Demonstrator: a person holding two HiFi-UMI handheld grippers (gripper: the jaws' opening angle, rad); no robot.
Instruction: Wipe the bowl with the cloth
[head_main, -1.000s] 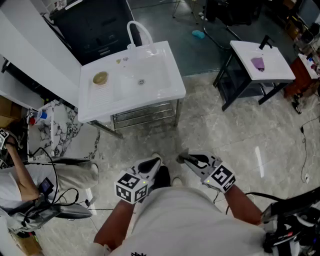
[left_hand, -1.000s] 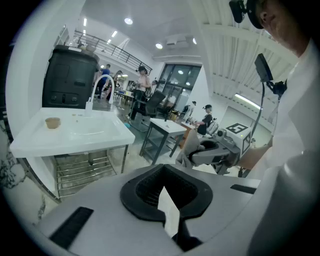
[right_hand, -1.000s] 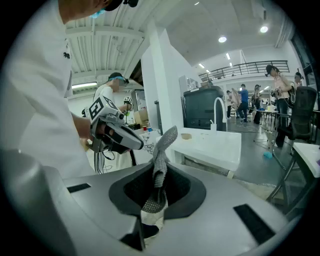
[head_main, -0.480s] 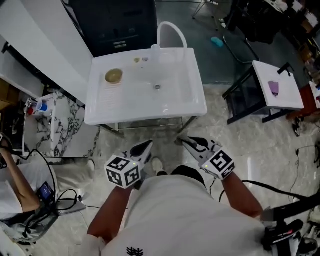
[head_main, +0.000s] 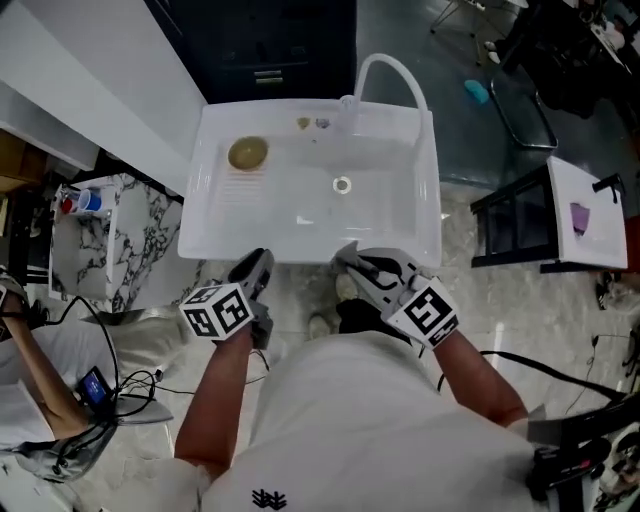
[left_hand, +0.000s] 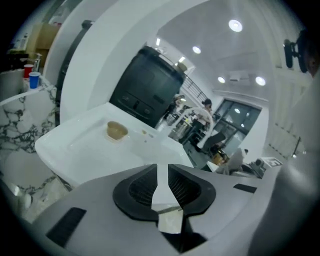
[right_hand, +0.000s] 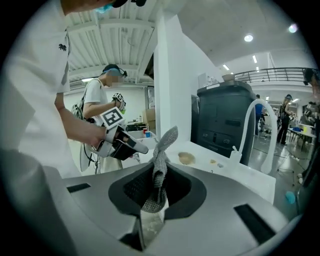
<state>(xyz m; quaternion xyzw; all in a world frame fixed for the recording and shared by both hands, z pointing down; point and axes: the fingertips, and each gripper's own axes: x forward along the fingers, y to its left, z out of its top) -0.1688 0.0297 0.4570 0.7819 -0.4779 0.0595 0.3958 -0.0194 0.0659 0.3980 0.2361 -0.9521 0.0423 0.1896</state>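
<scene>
Right hand-held gripper (right_hand: 159, 167) clamps cloth (right_hand: 168, 138), partly hidden.

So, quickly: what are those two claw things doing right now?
Left gripper: jaws opening, nothing between them.
Right gripper: closed on the grey woven cloth.

Glossy, smooth white sink (head_main: 300, 215); coarse, knitted grey cloth (right_hand: 160, 155).
</scene>
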